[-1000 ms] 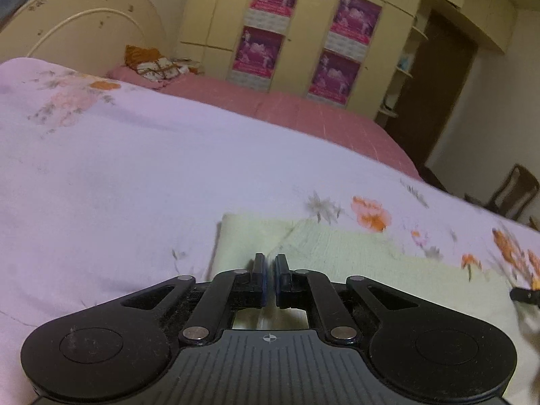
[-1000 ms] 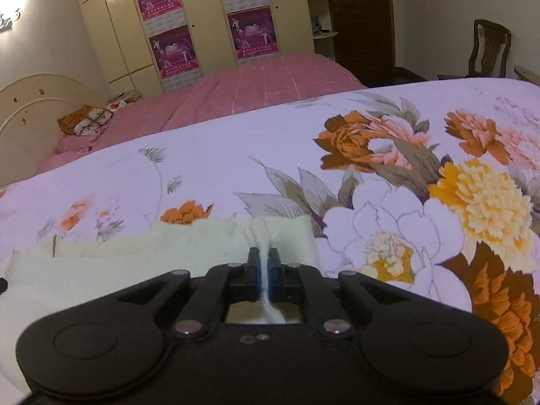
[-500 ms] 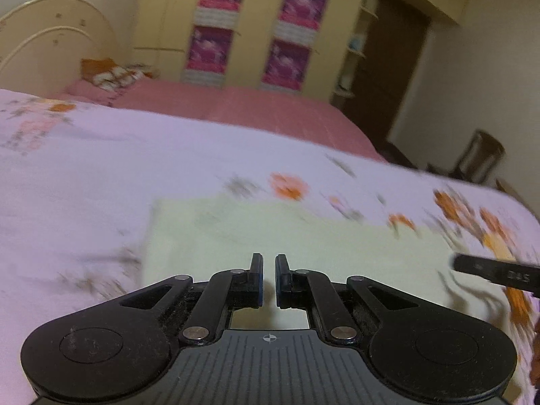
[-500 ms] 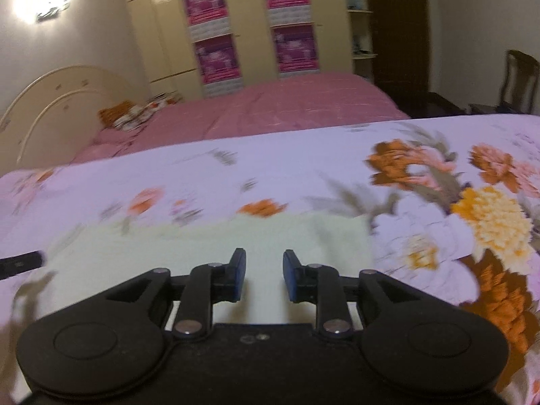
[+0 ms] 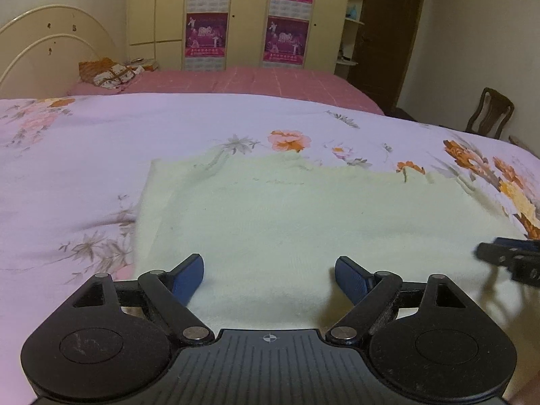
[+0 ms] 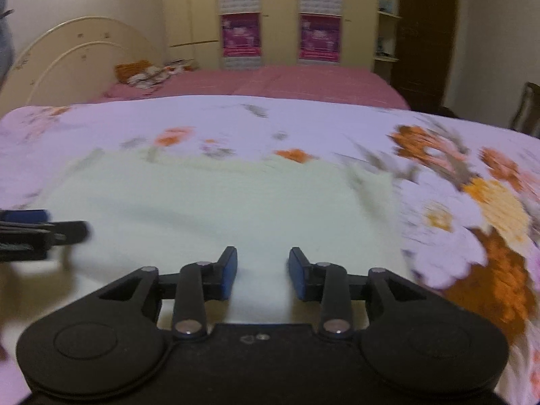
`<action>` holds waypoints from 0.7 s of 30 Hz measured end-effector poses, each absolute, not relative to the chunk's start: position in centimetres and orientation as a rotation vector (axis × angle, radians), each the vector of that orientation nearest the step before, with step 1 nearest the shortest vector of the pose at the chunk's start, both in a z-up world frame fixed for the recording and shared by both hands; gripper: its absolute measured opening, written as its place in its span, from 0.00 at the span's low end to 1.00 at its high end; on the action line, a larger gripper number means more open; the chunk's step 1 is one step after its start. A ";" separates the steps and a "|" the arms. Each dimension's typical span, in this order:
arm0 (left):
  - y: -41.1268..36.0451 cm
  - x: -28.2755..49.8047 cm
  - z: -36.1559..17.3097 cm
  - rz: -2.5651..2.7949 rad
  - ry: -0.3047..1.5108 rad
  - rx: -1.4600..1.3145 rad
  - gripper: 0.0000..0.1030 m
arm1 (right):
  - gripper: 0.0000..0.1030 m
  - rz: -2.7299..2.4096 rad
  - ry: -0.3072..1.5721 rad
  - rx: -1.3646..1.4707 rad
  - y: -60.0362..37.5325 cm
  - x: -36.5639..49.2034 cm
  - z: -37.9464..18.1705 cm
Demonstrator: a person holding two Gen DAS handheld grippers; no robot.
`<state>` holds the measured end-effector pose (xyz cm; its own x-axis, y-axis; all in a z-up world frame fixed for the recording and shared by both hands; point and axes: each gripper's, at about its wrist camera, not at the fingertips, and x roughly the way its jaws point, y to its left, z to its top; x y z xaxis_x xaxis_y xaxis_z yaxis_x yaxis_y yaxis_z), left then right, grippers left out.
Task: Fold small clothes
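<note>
I see the pale yellow-green knitted cloth (image 5: 303,222) lying flat on the lilac floral bedspread (image 5: 67,168), folded over once by the look of its doubled left edge. My left gripper (image 5: 270,271) hangs just above the cloth's near edge, jaws opening wide with nothing between them. My right gripper (image 6: 262,270) sits over the near right part of the cloth, jaws opening too, and holds nothing. I judge the cloth light, soft and limp: it will sag and drape wherever I lift it, and a thin single layer may slip from the pads. I would pinch it at the two near corners, taking both layers together, so that the fold carries over evenly
</note>
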<state>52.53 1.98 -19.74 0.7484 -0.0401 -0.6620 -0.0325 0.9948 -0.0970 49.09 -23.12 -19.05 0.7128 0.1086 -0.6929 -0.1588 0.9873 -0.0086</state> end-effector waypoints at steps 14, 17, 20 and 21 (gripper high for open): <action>3.0 48.0 -18.3 0.003 0.712 -0.124 0.82 | 0.41 0.141 0.744 0.003 -24.5 45.1 -17.4; 2.0 47.2 -18.2 -0.023 0.720 -0.129 0.82 | 0.41 0.194 0.743 0.013 -22.6 44.1 -17.0; 1.0 46.3 -18.5 -0.038 0.738 -0.113 0.82 | 0.41 0.243 0.754 0.011 -20.8 43.3 -16.9; 0.8 46.0 -18.8 -0.036 0.746 -0.102 0.82 | 0.41 0.256 0.758 0.005 -20.1 42.9 -17.0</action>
<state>45.98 0.79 -18.80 0.7342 -0.0693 -0.6753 -0.0032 0.9944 -0.1056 42.89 -20.11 -17.03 0.6964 0.2315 -0.6793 -0.2283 0.9688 0.0962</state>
